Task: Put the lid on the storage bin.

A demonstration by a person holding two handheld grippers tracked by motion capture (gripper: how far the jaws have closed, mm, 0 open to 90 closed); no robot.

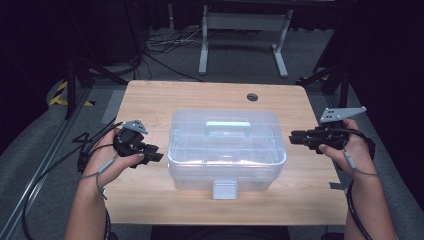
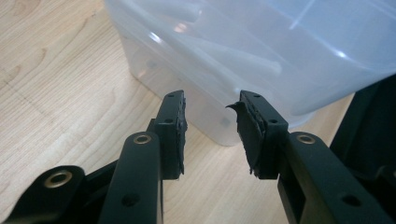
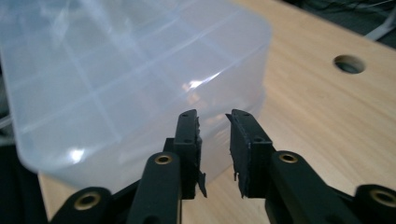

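Observation:
A clear plastic storage box [image 1: 227,150] with a flat lid, a top handle [image 1: 227,125] and a front latch [image 1: 225,190] sits in the middle of the wooden table [image 1: 150,100]. My left gripper [image 1: 155,152] is held just left of the box, pointing at its side wall. In the left gripper view its jaws [image 2: 210,107] stand apart with nothing between them, the box [image 2: 261,51] close ahead. My right gripper [image 1: 295,137] hovers a little off the box's right end. Its jaws [image 3: 215,119] are also apart and empty, facing the box's corner [image 3: 116,79].
A round cable hole [image 1: 252,97] is in the table's far right part, also seen as the hole [image 3: 349,64] in the right gripper view. Beyond the table stand a white frame [image 1: 245,30] and floor cables [image 1: 165,47]. Bare wood lies on both sides of the box.

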